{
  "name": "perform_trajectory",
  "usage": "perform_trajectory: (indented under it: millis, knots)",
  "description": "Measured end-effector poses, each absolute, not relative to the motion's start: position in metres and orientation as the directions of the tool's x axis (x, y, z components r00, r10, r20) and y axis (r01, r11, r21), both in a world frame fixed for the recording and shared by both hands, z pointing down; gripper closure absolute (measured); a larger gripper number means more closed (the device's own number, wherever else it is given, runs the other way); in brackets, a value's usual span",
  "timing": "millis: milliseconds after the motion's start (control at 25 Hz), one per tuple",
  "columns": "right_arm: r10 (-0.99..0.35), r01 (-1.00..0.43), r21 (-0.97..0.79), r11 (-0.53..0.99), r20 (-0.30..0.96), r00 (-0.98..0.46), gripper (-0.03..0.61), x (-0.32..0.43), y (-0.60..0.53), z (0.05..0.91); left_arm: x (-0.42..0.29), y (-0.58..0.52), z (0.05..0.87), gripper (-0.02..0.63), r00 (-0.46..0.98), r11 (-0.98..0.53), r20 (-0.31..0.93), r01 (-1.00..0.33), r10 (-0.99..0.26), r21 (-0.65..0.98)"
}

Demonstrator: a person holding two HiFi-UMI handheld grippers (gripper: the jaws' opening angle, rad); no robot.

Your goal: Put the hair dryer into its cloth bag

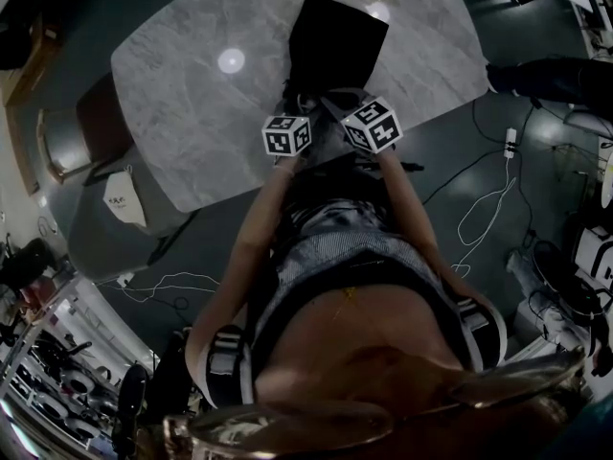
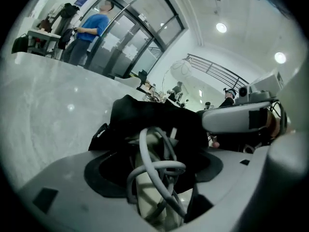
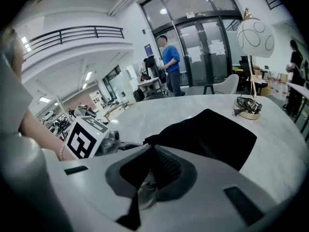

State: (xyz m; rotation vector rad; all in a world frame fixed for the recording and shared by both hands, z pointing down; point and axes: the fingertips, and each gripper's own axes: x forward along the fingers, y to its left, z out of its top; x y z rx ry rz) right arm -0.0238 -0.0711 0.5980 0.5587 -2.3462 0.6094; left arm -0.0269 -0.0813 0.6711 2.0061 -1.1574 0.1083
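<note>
The hair dryer (image 2: 147, 190) is sitting at the mouth of the cloth bag (image 2: 145, 115), its cream handle end pointing back out. Its head end is not showing, so it is probably already inside the bag. The grey cord (image 2: 161, 167) is looping loose over the handle.

The left claw (image 2: 154, 146) is standing wide around the handle and cord. Its pads are not looking pressed on either, so it is reading as open with the dryer between. The right claw (image 3: 149, 149) is pinching narrow on the bag's near edge, apparently holding the mouth up. The rest of the bag is lying flat on the grey marble counter (image 1: 182, 75), stretching away from both claws.

Handling, as a judgement:
- **Dryer:** it is looking like rigid, smooth plastic with the weight toward the head. It is likely slipping if nipped on a curve, so the straight handle is looking like the best place to take hold.
- **Cord:** it is floppy and springy, likely snagging on the bag's rim or popping back out, so it is needing a tuck after the body.
- **Bag:** it is soft and thin, and collapsing unless its rim is being held open.

Beyond the bag a lamp base (image 3: 248, 108) is standing on the counter, well apart.
</note>
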Motion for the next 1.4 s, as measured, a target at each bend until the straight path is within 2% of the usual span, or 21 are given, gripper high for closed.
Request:
perform_trajectory:
  millis: [240,440,640,1040,1160,1200,1240,1400]
  knots:
    - [-0.246,-0.533,-0.257,0.806,0.673,-0.697,0.506,-0.021,-0.076,0.599,-0.056,-0.065,0.655,0.287,0.545,-0.240,0.457,-0.787,-0.703,0.569]
    - [-0.245,-0.515,-0.224,0.827,0.681,-0.690,0.506,-0.016,-0.078,0.599,-0.080,-0.016,0.661,0.250,0.442,-0.189,0.587,-0.877,-0.678,0.443]
    - [-0.254,-0.489,-0.153,0.859,0.702,-0.665,0.506,-0.013,-0.076,0.599,-0.051,0.021,0.687,0.245,0.473,-0.190,0.671,-0.871,-0.571,0.452]
    - [-0.191,-0.431,-0.198,0.880,0.685,-0.703,0.506,-0.015,-0.072,0.602,-0.017,0.005,0.717,0.247,0.408,-0.155,0.724,-0.907,-0.556,0.392]
    - [-0.181,-0.421,-0.207,0.883,0.678,-0.712,0.506,-0.015,-0.072,0.601,-0.020,0.006,0.715,0.291,0.372,-0.157,0.758,-0.926,-0.536,0.344]
    - [-0.180,-0.419,-0.206,0.884,0.678,-0.713,0.506,-0.015,-0.073,0.601,-0.021,0.006,0.715,0.331,0.365,-0.152,0.762,-0.929,-0.536,0.338]
    - [-0.179,-0.416,-0.203,0.886,0.678,-0.713,0.506,-0.015,-0.073,0.601,-0.023,0.006,0.716,0.345,0.359,-0.140,0.764,-0.930,-0.536,0.338]
    - [-0.166,-0.401,-0.204,0.893,0.678,-0.716,0.506,-0.016,-0.071,0.602,-0.035,0.003,0.719,0.413,0.342,-0.035,0.765,-0.922,-0.547,0.386]
